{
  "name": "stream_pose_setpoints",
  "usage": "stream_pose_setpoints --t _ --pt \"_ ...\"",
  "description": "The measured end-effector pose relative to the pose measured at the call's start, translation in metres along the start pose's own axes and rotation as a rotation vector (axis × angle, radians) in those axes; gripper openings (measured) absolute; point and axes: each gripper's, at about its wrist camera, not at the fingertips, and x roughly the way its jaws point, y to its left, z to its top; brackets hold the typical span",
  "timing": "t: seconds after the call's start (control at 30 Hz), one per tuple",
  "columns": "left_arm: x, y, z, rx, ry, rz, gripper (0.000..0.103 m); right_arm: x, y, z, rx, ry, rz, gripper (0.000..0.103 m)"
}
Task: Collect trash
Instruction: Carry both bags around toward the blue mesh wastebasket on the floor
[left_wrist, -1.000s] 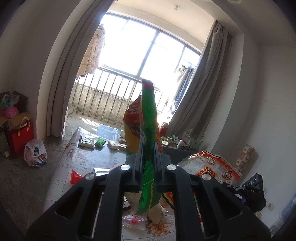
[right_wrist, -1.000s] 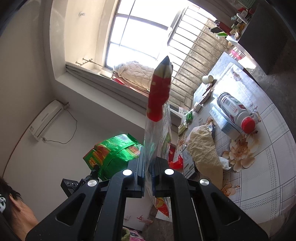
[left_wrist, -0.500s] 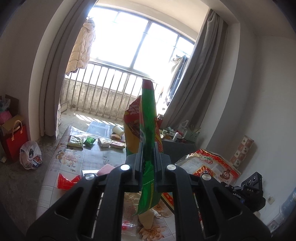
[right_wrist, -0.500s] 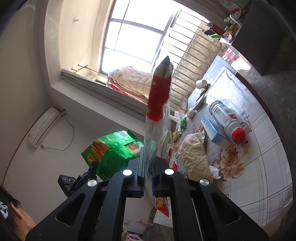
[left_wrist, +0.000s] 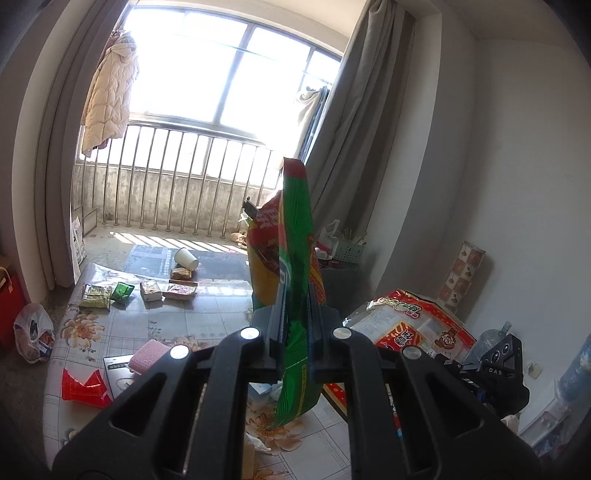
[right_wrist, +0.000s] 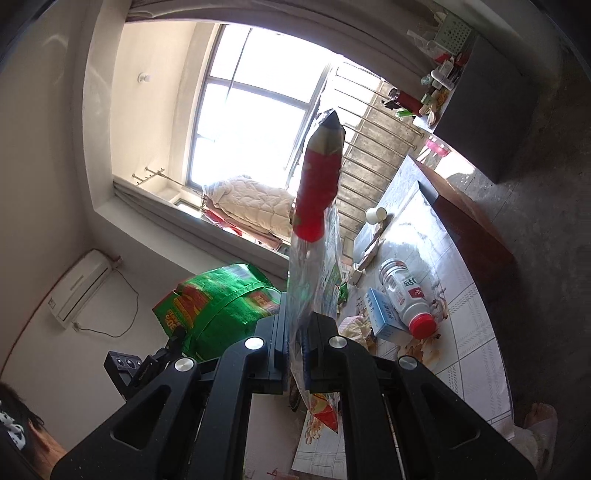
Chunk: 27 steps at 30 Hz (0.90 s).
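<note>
With the left gripper (left_wrist: 295, 314) clamped tight on the green bag (left_wrist: 295, 236) at twelve o'clock and the right gripper (right_wrist: 297, 328) pinching the red-topped wrapper (right_wrist: 317, 192), I'd carry both steadily, grips unrelaxed.

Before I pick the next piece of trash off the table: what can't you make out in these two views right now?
- Table middle, left wrist view: hidden behind the green snack bag clamped in the left gripper.
- Near table end, both views: covered by gripper bodies.
- Clear red-printed bag in the right gripper: lower end cut off by the fingers.
- Small packets at the far end: print too small.
- No bin visible.
</note>
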Motion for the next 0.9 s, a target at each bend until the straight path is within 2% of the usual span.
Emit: stream_pose_setpoints --t 0.37,0.6,0.77,0.9 --pt "0.080 -0.069 -0.003 0.027 0.108 -0.122 0.008 -0.071 -0.025 0.040 -0.003 -0.156 -0.135 0.006" --pt "0.124 -0.116 -0.011 0.078 0.163 -0.181 0.007 -0.105 -0.038 0.049 -0.016 -0.221 -0.239 0.006" --pt "0.150 -0.141 -0.018 0.094 0.188 -0.217 0.007 -0.122 -0.058 0.048 0.014 -0.254 -0.278 0.006" --pt "0.179 -0.162 -0.031 0.114 0.246 -0.242 0.007 -0.133 -0.077 0.047 0.053 -0.274 -0.306 0.006"
